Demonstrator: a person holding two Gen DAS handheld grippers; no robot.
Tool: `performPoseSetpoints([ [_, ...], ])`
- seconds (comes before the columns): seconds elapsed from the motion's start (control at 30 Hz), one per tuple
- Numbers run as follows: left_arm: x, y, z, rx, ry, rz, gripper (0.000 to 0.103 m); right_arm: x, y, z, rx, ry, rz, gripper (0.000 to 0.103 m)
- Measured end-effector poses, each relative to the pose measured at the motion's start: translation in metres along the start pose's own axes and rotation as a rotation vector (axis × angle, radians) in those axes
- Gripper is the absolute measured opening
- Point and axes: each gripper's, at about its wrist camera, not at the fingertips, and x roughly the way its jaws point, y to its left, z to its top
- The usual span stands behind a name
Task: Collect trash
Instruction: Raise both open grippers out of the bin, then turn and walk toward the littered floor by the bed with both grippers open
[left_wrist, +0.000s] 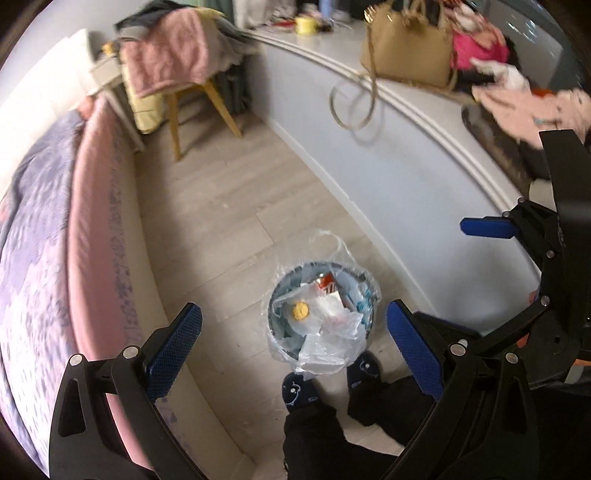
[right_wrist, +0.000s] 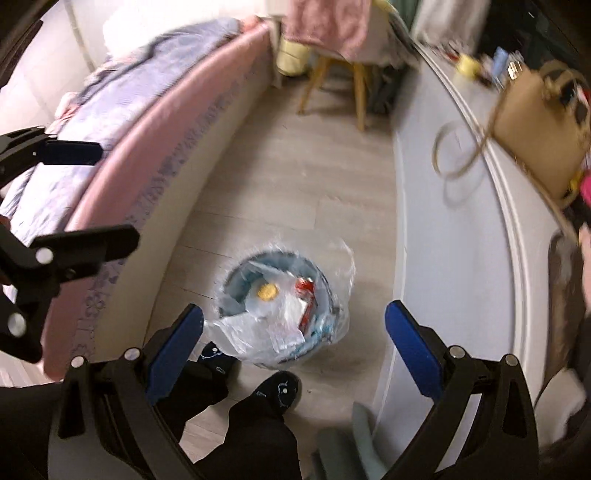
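Observation:
A small round blue bin (left_wrist: 360, 284) (right_wrist: 240, 275) with a clear plastic liner stands on the floor, holding crumpled white paper (left_wrist: 332, 325) (right_wrist: 288, 321), a yellow round piece (left_wrist: 300, 311) (right_wrist: 267, 291) and a red wrapper (left_wrist: 327, 282) (right_wrist: 306, 295). My left gripper (left_wrist: 293, 347) hovers high above the bin, open, nothing between its blue pads. My right gripper (right_wrist: 293, 349) also hangs open and empty above the bin. In the left wrist view the right gripper (left_wrist: 439, 266) shows at the right edge; in the right wrist view the left gripper (right_wrist: 107, 195) shows at the left edge.
A bed (left_wrist: 55, 229) (right_wrist: 129, 122) with a pink and purple cover runs along the left. A long white counter (left_wrist: 406, 155) (right_wrist: 461, 229) on the right carries a tan handbag (left_wrist: 406, 55) (right_wrist: 535, 122) and clothes. A wooden chair (left_wrist: 207, 99) draped with towels stands at the far end. A person's dark-slippered feet (left_wrist: 299, 391) (right_wrist: 277, 387) are beside the bin.

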Motion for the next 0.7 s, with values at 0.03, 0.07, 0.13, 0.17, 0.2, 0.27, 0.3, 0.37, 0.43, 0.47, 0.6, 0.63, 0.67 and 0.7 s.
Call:
performPoseSetpoints([
  [0.03,-0.009,0.002,-0.001,-0.034,-0.003,-0.004,0.097,-0.006,0.003,0.002,-0.022,-0.008,0.011,0.096],
  [0.07,-0.018,0.005,-0.004,-0.084,-0.006,-0.016,0.097,-0.011,0.006,0.004,-0.053,-0.019,0.020,0.096],
  [0.13,-0.039,0.009,-0.010,-0.172,-0.031,-0.022,0.097,-0.029,0.017,0.007,-0.136,-0.047,0.034,0.096],
  [0.17,-0.048,0.010,-0.013,-0.197,-0.046,-0.005,0.097,-0.034,0.021,0.008,-0.163,-0.055,0.042,0.096],
  [0.2,-0.056,0.011,-0.017,-0.213,-0.063,0.018,0.097,-0.039,0.025,0.011,-0.187,-0.062,0.054,0.096],
  [0.27,-0.076,0.014,-0.026,-0.254,-0.110,0.079,0.097,-0.045,0.036,0.014,-0.227,-0.081,0.083,0.096],
  [0.3,-0.087,0.018,-0.032,-0.285,-0.129,0.113,0.097,-0.048,0.041,0.016,-0.250,-0.091,0.092,0.096],
  [0.37,-0.105,0.027,-0.050,-0.358,-0.159,0.159,0.097,-0.055,0.059,0.019,-0.311,-0.127,0.098,0.096],
  [0.43,-0.117,0.036,-0.070,-0.414,-0.169,0.207,0.097,-0.063,0.075,0.020,-0.344,-0.161,0.122,0.096],
  [0.47,-0.123,0.040,-0.082,-0.439,-0.167,0.238,0.097,-0.064,0.083,0.021,-0.359,-0.168,0.137,0.096],
  [0.6,-0.145,0.060,-0.138,-0.579,-0.185,0.311,0.097,-0.070,0.137,0.014,-0.486,-0.158,0.202,0.096],
  [0.63,-0.150,0.064,-0.153,-0.615,-0.187,0.327,0.097,-0.074,0.149,0.012,-0.513,-0.157,0.216,0.096],
  [0.67,-0.156,0.069,-0.173,-0.656,-0.192,0.344,0.097,-0.076,0.168,0.005,-0.556,-0.160,0.235,0.096],
  [0.7,-0.162,0.073,-0.193,-0.689,-0.193,0.366,0.097,-0.078,0.176,0.002,-0.576,-0.162,0.242,0.096],
])
